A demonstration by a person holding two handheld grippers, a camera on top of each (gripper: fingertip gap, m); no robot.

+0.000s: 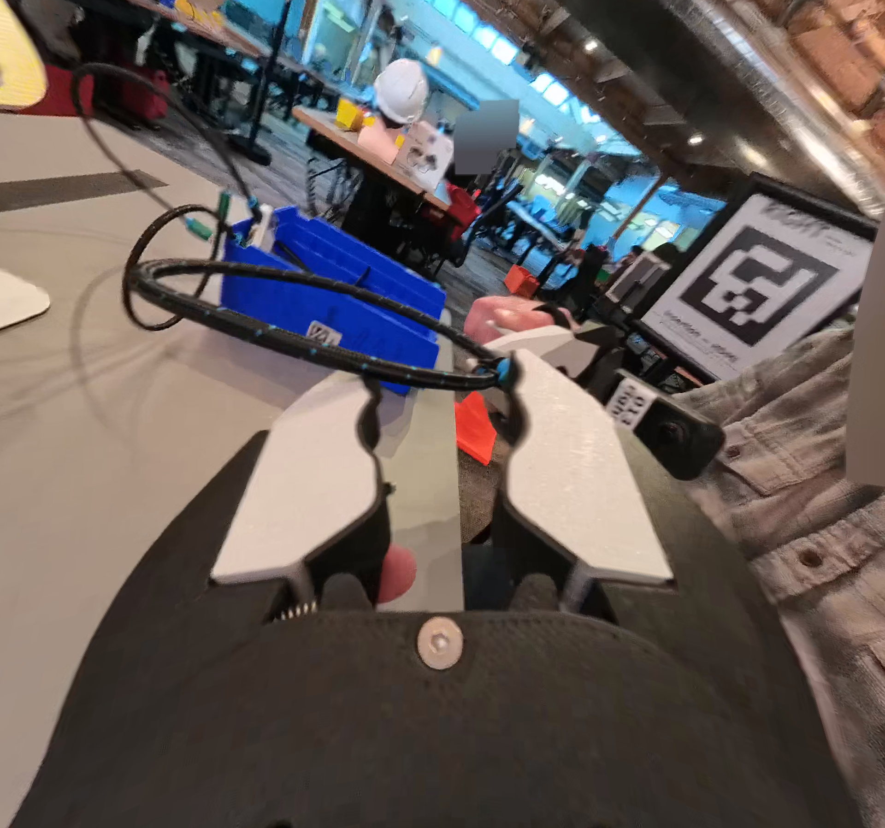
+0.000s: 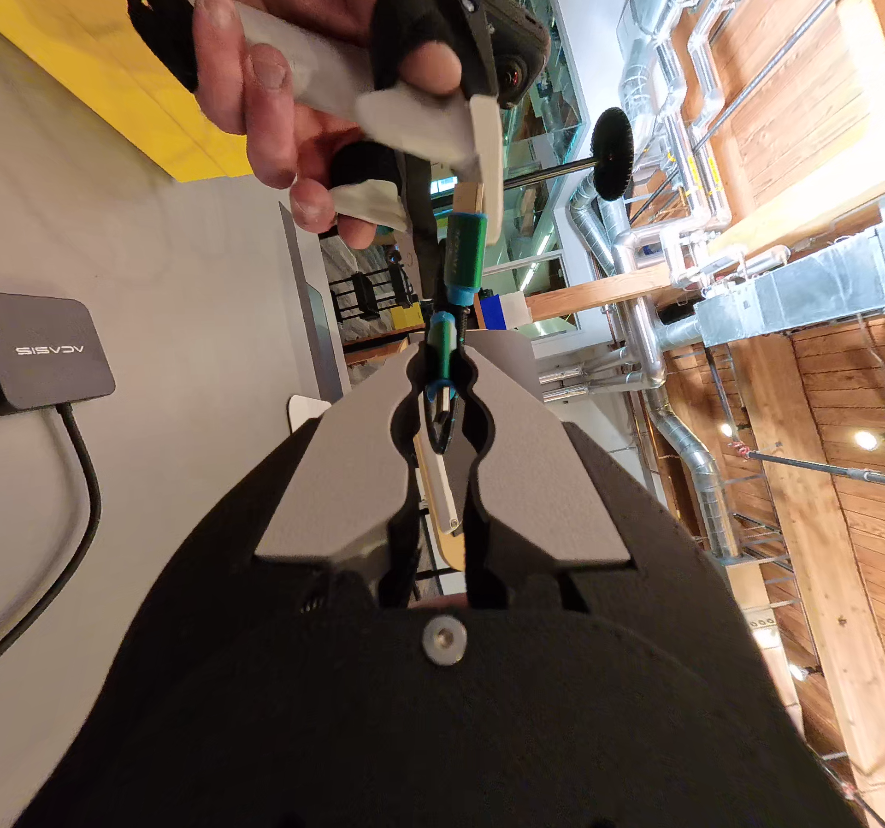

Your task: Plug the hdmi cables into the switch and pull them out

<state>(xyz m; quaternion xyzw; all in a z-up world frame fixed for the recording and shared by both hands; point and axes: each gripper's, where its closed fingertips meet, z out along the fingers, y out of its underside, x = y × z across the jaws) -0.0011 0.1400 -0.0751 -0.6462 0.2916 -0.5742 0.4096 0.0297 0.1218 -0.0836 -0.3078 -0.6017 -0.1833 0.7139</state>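
Jaws of the right gripper stand nearly together, pinching a small green plug between the tips. The plug's blue collar and metal connector point back toward the wrist camera, and a black cable runs alongside it in the narrow gap. Just beyond the tips hangs a second, larger green plug with a gold-coloured connector at its far end. It lies against one white finger of the left gripper, which a hand holds farther ahead.

In the left wrist view that gripper's fingers are clearly apart. A black braided cable flecked with blue crosses its tips, and a blue collar on the cable touches the right-hand tip. The cable loops off ahead and to the left, toward a blue bin on the grey table. More green plugs show at the bin's near corner.

The switch, a flat grey box with a black lead, rests on the table well to the left of the right gripper, with neither plug near it. A yellow bin sits ahead of it.
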